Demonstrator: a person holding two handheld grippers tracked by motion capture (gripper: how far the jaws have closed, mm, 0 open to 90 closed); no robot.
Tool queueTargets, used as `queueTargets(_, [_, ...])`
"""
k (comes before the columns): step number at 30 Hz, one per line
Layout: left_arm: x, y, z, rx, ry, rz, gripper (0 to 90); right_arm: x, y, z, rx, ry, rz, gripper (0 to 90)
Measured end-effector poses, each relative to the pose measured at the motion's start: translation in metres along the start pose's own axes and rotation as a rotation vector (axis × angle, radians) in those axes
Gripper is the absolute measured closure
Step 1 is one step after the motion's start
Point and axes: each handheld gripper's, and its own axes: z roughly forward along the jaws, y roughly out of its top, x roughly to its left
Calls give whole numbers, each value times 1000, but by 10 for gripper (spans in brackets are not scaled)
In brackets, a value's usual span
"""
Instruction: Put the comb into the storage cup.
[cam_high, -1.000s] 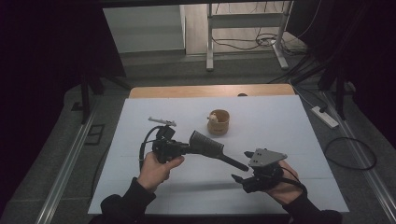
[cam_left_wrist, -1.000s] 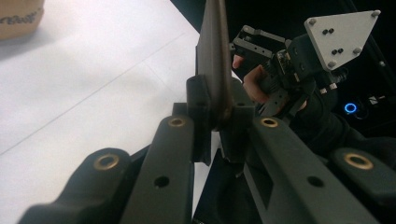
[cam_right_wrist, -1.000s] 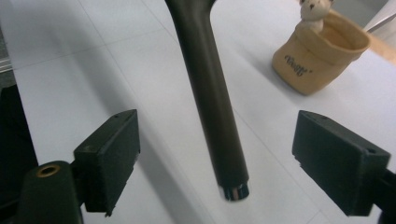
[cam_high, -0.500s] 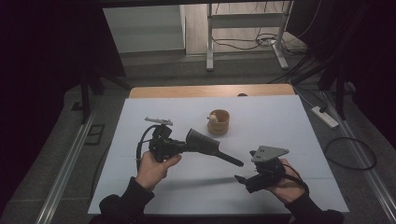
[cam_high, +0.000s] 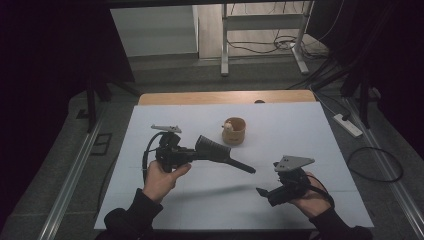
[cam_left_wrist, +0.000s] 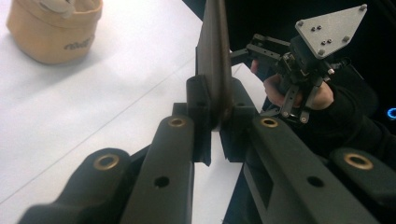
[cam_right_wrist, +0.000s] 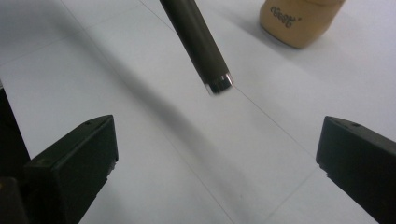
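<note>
Brush: a dark, flat-headed brush (cam_high: 220, 151) with a long round handle, held above the bench and slanting down toward the person's right.
Handle tip: its metal-capped end (cam_right_wrist: 218, 84) hangs in the air between the bench and the right tool, just ahead of that tool's jaws and touching nothing.
Left tool: the left tool (cam_left_wrist: 212, 135) is clamped on the brush's flat head, jaws pressed to both faces.
Right tool: the right tool (cam_high: 264, 192) sits low near the front edge of the bench, jaws spread wide and empty, facing the handle end.
Change: over the last second the left hand has drifted left and swung the brush slightly, so the handle now points more at the right tool; the right tool has edged lower and closer to the person.
Meaning: this looks like the set-up for a hand-over or a two-handed hold, with the handle lined up but not yet taken.
Cup: a small tan cup (cam_high: 234, 131) stands on the white bench (cam_high: 310, 130) beyond the brush, well apart from both tools.
</note>
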Motion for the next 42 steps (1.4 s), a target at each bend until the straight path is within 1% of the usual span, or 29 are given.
queueTargets(7, [1, 2, -8, -15, 29, 2, 828, -3, -8, -4, 22, -17, 21, 0])
queueTargets(11, [3, 4, -12, -19, 42, 4, 828, -6, -11, -6, 26, -28, 31, 0])
queueTargets(15, [5, 7, -17, -27, 51, 5, 828, -7, -15, -8, 42, -32, 51, 0])
queueTargets(18, [7, 10, -20, -32, 57, 7, 828, -7, -18, -10, 62, -47, 48, 0])
queueTargets(20, [8, 11, -21, -37, 60, 5, 828, -7, -20, -11, 65, -57, 54, 0])
queueTargets(26, [11, 17, -26, -53, 70, 5, 828, -12, -26, -18, 62, -75, 88, 0])
queueTargets(29, [12, 21, -29, -63, 69, 3, 828, -13, -31, -19, 83, -82, 96, 0])
queueTargets(31, [12, 24, -31, -63, 76, 8, 828, -14, -33, -21, 96, -90, 103, 0])
queueTargets(37, [14, 31, -34, -76, 97, 15, 828, -17, -41, -27, 100, -117, 130, 0])
queueTargets(42, [17, 36, -37, -89, 101, 7, 828, -21, -50, -33, 114, -142, 155, 0])
